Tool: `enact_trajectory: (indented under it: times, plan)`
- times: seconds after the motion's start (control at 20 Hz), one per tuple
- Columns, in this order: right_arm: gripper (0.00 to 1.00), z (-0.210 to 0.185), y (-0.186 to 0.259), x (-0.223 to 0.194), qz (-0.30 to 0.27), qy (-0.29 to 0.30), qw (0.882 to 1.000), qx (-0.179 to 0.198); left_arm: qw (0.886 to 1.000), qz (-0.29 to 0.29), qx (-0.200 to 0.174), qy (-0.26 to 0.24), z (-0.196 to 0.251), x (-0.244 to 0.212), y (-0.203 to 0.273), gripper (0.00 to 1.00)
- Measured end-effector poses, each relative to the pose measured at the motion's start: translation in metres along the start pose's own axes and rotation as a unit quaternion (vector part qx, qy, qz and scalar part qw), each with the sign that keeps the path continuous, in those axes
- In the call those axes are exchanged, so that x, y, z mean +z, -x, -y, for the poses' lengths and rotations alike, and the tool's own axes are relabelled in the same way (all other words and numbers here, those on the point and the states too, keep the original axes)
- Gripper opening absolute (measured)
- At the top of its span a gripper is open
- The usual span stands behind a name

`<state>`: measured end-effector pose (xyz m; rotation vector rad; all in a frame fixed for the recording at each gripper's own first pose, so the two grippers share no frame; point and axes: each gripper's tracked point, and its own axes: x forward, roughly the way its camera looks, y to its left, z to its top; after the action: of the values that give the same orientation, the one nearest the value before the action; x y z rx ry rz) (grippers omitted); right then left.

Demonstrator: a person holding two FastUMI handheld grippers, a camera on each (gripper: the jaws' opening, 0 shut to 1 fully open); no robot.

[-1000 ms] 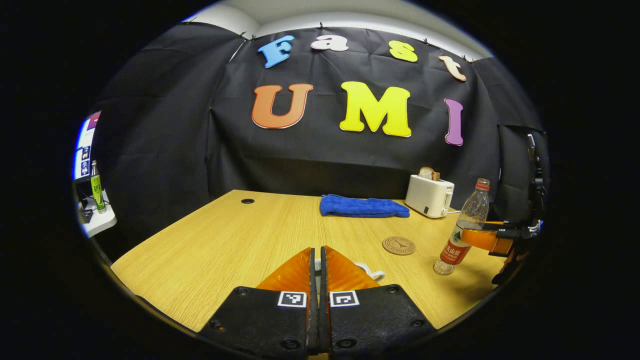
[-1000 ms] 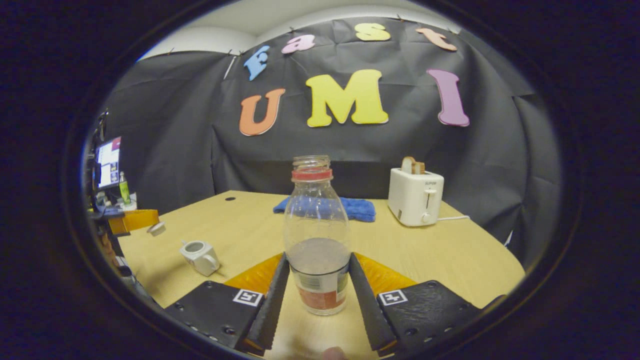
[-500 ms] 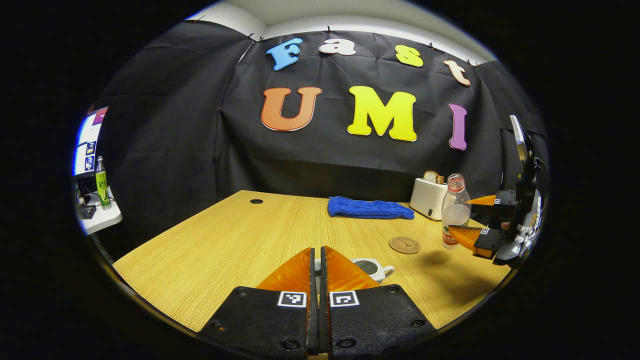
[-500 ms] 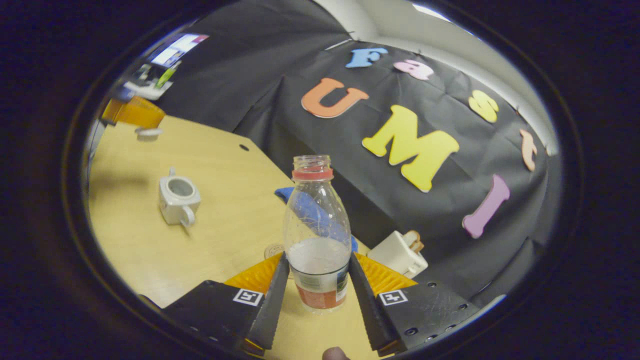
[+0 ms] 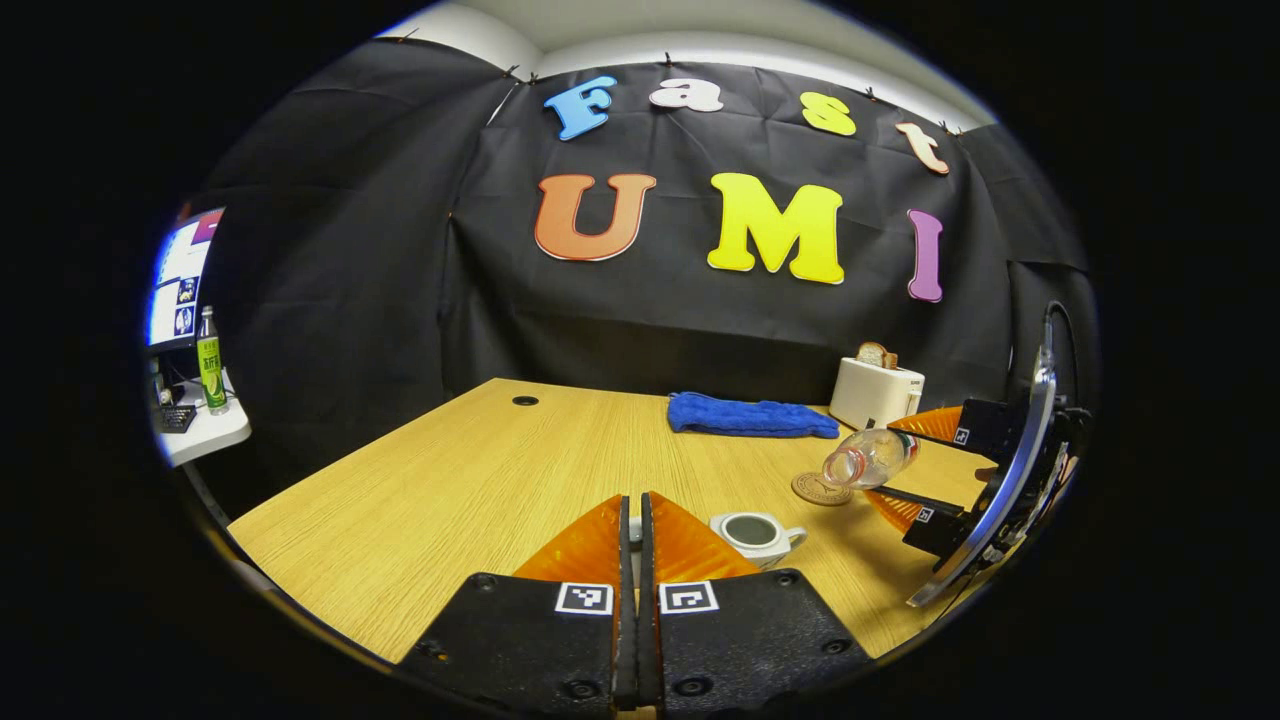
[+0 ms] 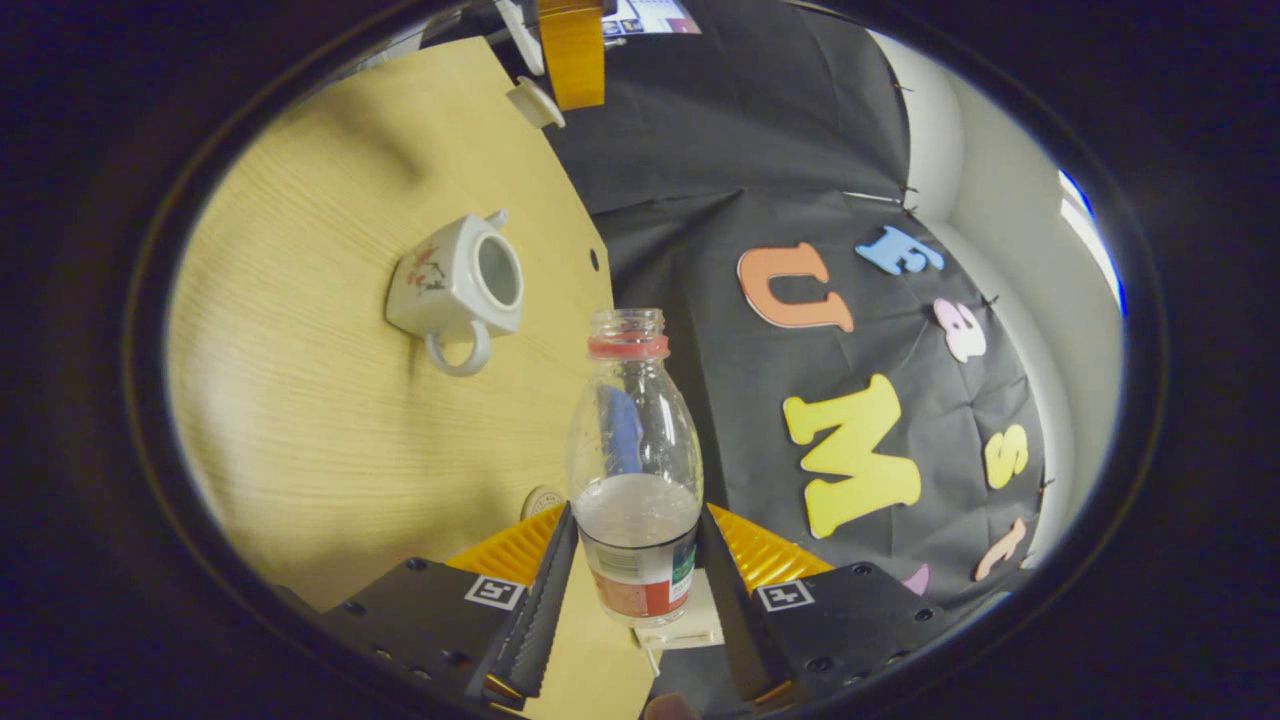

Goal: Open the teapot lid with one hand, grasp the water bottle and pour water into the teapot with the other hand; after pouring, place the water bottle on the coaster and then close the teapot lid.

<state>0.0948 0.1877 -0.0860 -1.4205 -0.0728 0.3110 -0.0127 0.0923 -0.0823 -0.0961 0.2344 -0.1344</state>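
Right gripper [image 6: 632, 560] clamps the water bottle [image 6: 634, 470], tipped sideways beside the open teapot [image 6: 455, 285]; left gripper [image 5: 631, 540], jaws closed, holds the lid [image 6: 534, 101].

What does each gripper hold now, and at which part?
The right gripper clamps the water bottle at its lower body. The left gripper holds the teapot lid.

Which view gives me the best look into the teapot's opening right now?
The right gripper view: the teapot shows whole, opening, spout and handle clear. The left gripper view shows its rim and dark inside, partly behind the left gripper.
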Motion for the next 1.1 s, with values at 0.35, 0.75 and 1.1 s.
enact_trajectory:
  times: [0.35, 0.75, 1.1]
  plan:
    - [0.69, 0.0, -0.01, 0.023, 0.019, 0.099, 0.995, -0.007, 1.0, 0.003, 0.01, 0.009, -0.013, -0.004, 0.003, 0.03]
    - [0.7, 0.01, -0.024, 0.042, 0.036, 0.188, 0.981, -0.03, 1.0, 0.006, 0.008, 0.009, -0.017, -0.004, 0.007, 0.03]
    - [0.7, 0.017, -0.024, 0.051, 0.046, 0.246, 0.967, -0.042, 1.0, 0.011, 0.011, 0.012, -0.022, 0.0, 0.01, 0.03]
